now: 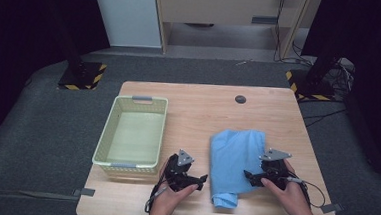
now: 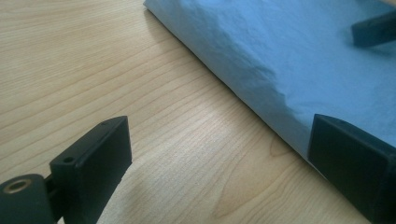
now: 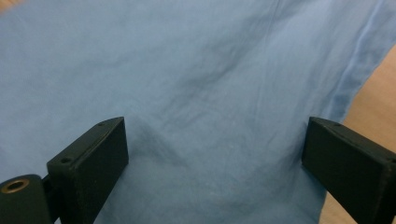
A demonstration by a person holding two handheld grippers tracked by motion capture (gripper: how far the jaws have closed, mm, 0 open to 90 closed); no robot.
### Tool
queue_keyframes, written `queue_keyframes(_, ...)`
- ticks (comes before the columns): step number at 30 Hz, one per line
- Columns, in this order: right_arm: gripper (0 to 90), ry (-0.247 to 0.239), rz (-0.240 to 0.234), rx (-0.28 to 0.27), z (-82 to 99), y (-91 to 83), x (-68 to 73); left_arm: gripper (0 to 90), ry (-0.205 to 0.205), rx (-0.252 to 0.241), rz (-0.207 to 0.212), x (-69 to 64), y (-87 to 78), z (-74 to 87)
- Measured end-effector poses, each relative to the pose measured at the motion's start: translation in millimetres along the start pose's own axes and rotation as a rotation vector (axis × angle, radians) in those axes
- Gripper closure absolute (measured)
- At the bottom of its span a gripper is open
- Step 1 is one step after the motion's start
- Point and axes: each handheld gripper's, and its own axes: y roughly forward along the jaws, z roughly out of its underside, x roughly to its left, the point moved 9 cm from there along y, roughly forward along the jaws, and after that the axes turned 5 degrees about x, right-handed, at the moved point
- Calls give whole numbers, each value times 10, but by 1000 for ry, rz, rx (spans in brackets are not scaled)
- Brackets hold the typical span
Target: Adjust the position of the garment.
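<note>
A folded blue cloth lies on the right half of a wooden tabletop, one end rolled toward the near edge. The right gripper, held in the person's right hand, sits over the cloth's near right part, its fingers spread wide above the fabric and pinching nothing. The left gripper rests just beside the cloth's left edge, fingers likewise spread, over bare wood. A pale green basket stands at the left.
</note>
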Motion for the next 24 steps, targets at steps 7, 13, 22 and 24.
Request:
queue_keyframes(7,75,4,9,57,115,135,44,64,-2,-3,3,-8,2,-3)
queue_keyframes(13,65,38,-17,59,142,174,65,65,5,-7,-7,2,-13,-15)
queue_keyframes(22,52,37,-29,50,139,183,163,65,0,-13,-14,29,-34,-27)
queue_keyframes(24,50,32,-35,53,136,183,204,65,-1,-12,-17,39,-38,-25)
